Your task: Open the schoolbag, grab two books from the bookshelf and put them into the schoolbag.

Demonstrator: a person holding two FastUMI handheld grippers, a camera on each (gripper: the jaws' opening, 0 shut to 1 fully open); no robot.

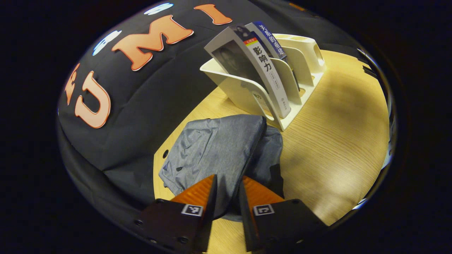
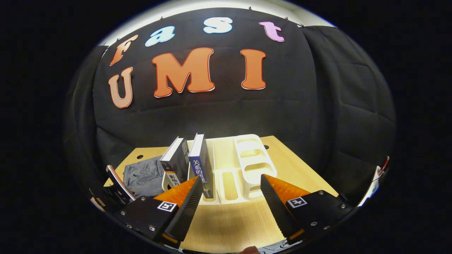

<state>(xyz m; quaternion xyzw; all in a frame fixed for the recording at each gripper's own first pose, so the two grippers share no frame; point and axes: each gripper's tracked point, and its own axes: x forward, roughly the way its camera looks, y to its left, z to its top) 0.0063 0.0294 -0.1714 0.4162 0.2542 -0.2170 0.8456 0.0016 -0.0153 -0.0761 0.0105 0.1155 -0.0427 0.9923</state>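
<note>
The grey schoolbag (image 1: 215,148) lies flat on the wooden table (image 1: 335,141), its zipper (image 1: 251,155) running toward me. My left gripper (image 1: 229,179) has its fingers drawn close together over the bag's near edge, with the zipper's end and grey cloth pinched between them. Behind the bag, a white bookshelf (image 1: 300,70) holds a white-spined book (image 1: 266,72) and a blue book (image 1: 270,37), both leaning. In the right gripper view the same two books (image 2: 174,162) (image 2: 201,158) stand in the bookshelf (image 2: 250,165). My right gripper (image 2: 231,178) is open just in front of it, holding nothing.
The black cloth wall closes off the far edge of the table. Bare wood (image 2: 229,218) lies between my right gripper and the bookshelf. The left gripper (image 2: 116,187) shows at the left by the schoolbag (image 2: 144,178). The bookshelf's right-hand slots hold nothing.
</note>
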